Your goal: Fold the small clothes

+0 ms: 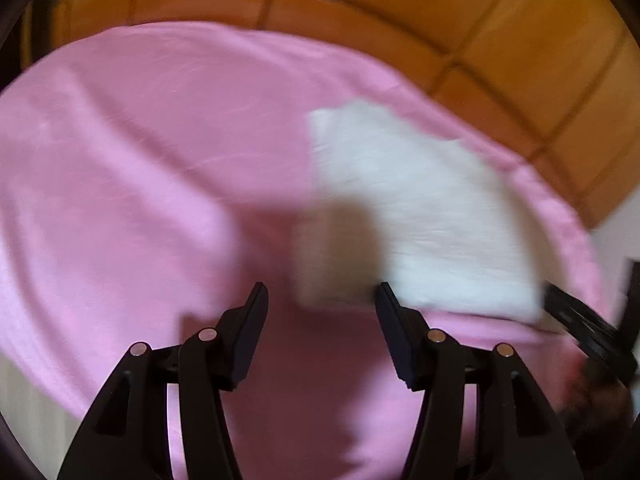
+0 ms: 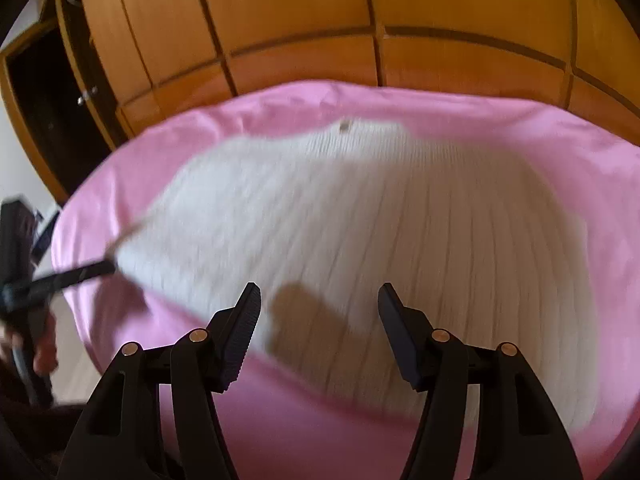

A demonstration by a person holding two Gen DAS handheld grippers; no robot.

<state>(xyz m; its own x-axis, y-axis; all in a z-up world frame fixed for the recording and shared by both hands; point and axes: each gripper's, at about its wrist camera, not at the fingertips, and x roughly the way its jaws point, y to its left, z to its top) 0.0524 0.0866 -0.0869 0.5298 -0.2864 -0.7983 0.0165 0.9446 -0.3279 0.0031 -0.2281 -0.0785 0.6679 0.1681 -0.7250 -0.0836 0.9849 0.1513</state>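
A white ribbed knit garment lies flat on the pink sheet, blurred by motion. My left gripper hovers open at its near left corner, with the cloth's edge showing between the fingertips and no pad pressing on it. In the right wrist view the garment fills the middle, a small dark dot near its far edge. My right gripper stands open just above its near part, holding nothing. The left gripper shows there at the garment's left corner. The right gripper is blurred at the right edge.
A wooden wardrobe with panelled doors stands right behind the pink sheet. A dark open compartment is at its left. Pale floor shows beside the sheet, where a hand holds the left gripper.
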